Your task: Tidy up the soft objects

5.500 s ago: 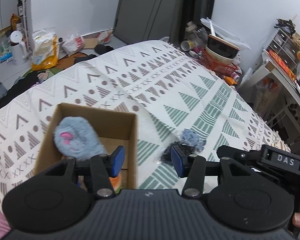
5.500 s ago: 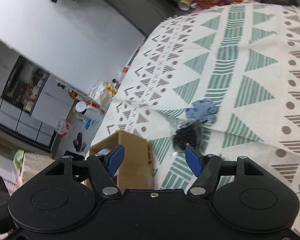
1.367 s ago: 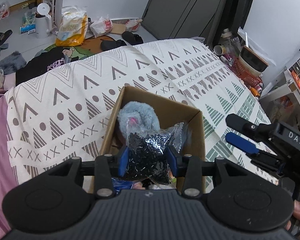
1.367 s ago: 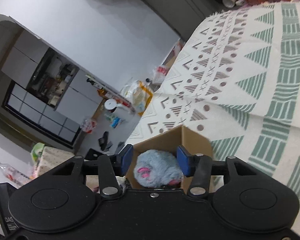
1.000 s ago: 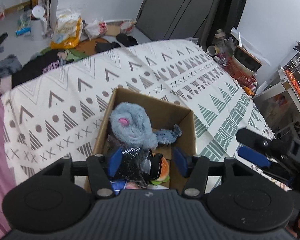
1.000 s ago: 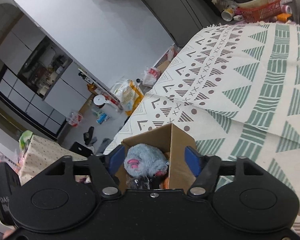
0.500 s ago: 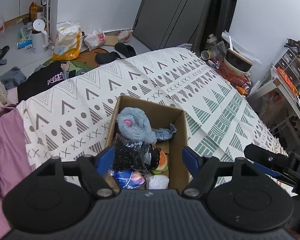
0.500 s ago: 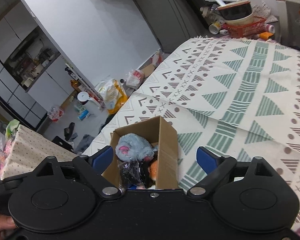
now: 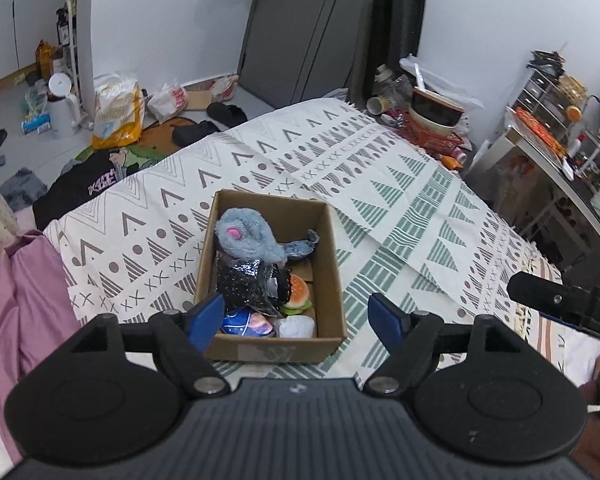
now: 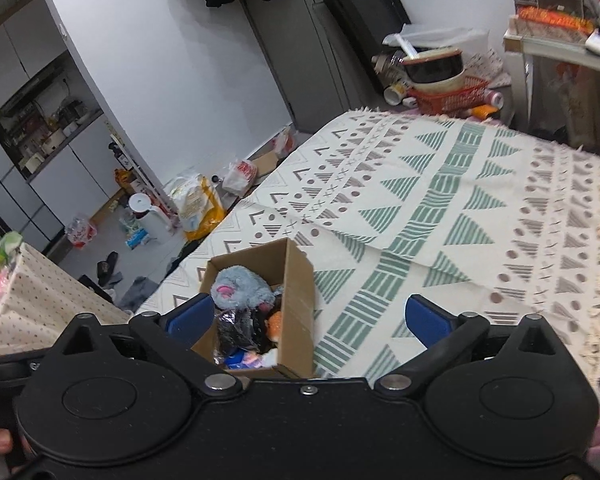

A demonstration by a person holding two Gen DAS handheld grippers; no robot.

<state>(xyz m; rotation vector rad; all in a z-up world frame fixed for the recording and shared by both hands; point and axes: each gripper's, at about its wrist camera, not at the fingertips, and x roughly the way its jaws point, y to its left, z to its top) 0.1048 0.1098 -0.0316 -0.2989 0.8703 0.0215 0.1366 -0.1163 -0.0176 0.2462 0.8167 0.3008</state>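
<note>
An open cardboard box (image 9: 332,248) (image 10: 300,280) stands on the patterned bedspread (image 9: 400,200). Inside lie a grey-blue plush with a pink ear (image 9: 244,236) (image 10: 238,284), a black sparkly bagged item (image 9: 244,286) (image 10: 232,330), a burger toy (image 9: 298,298) (image 10: 276,326), a blue toy (image 9: 242,326) and a white one (image 9: 296,326). My left gripper (image 9: 300,318) hangs open above the box's near end, holding nothing. My right gripper (image 10: 314,322) is open too, pulled back from the box, and its body shows at the right edge of the left wrist view (image 9: 560,300).
A pink cloth (image 9: 20,300) lies at the left of the bed. The floor beyond holds bags (image 9: 116,116), a white kettle (image 9: 62,106), slippers and dark clothing. A red basket with a bowl (image 9: 432,120) (image 10: 448,88) and shelving (image 9: 560,128) stand past the bed's far side.
My left gripper opened and dropped the black sparkly bag into the box, then rose and drew back. The right gripper also backed away and widened.
</note>
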